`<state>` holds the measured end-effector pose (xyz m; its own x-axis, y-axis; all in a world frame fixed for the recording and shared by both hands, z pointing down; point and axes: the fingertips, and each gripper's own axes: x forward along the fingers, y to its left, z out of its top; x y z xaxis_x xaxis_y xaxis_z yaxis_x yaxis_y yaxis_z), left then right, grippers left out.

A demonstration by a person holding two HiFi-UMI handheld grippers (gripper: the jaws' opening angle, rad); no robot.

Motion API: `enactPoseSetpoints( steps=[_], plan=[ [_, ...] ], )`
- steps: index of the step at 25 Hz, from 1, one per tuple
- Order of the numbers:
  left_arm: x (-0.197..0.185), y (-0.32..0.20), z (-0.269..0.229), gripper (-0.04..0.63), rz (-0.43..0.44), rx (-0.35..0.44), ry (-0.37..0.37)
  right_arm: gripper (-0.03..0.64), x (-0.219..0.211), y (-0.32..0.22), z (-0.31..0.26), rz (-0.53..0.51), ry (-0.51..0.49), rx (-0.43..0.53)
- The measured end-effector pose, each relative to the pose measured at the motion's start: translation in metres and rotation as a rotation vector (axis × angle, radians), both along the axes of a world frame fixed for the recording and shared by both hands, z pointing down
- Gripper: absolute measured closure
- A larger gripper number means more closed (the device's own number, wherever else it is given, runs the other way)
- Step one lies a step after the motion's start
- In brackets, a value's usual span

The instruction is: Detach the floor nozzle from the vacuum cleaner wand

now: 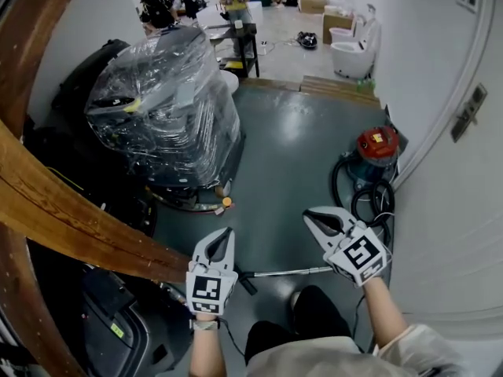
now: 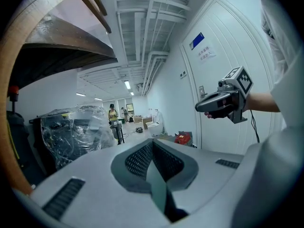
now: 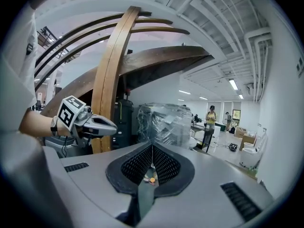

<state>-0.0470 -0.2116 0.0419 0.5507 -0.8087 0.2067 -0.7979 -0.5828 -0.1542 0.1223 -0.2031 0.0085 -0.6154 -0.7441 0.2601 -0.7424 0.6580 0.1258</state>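
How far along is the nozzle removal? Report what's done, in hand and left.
Done: nothing visible; the slim silver metal wand lies on the grey floor with a dark piece joined to its end, too small to confirm as the nozzle. In hand: nothing; the left gripper and right gripper hover above it, fingers shut and empty. Left: grip both parts and pull them apart.

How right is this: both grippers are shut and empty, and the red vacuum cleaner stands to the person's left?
One slip: the red vacuum cleaner stands to the person's right, as the head view shows. The left gripper and right gripper are indeed shut and empty.
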Motion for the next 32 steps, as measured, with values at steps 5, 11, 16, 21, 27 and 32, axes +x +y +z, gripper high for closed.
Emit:
enactPoseSetpoints(
  steps=[5,11,16,21,27,32],
  plan=[
    [0.004,-0.012,0.024,0.595,0.002,-0.005,0.013,0.588,-0.005,-0.015,0.019,-0.031,-0.035,0.048],
    [0.005,-0.020,0.054,0.595,0.008,-0.009,0.007,0.588,-0.010,-0.028,0.043,-0.010,-0.052,0.042],
    [0.002,-0.030,0.084,0.595,0.003,-0.011,0.003,0.589,-0.006,-0.038,0.074,0.017,-0.085,0.030],
    [0.001,-0.037,0.120,0.595,0.004,-0.010,-0.018,0.589,-0.005,-0.042,0.117,0.009,-0.082,0.012],
    [0.001,-0.042,0.157,0.595,-0.003,-0.007,-0.036,0.589,0.001,-0.046,0.157,0.021,-0.086,0.009],
    [0.003,-0.050,0.187,0.595,-0.005,0.012,-0.045,0.589,0.007,-0.055,0.192,0.023,-0.082,0.032]
  ],
)
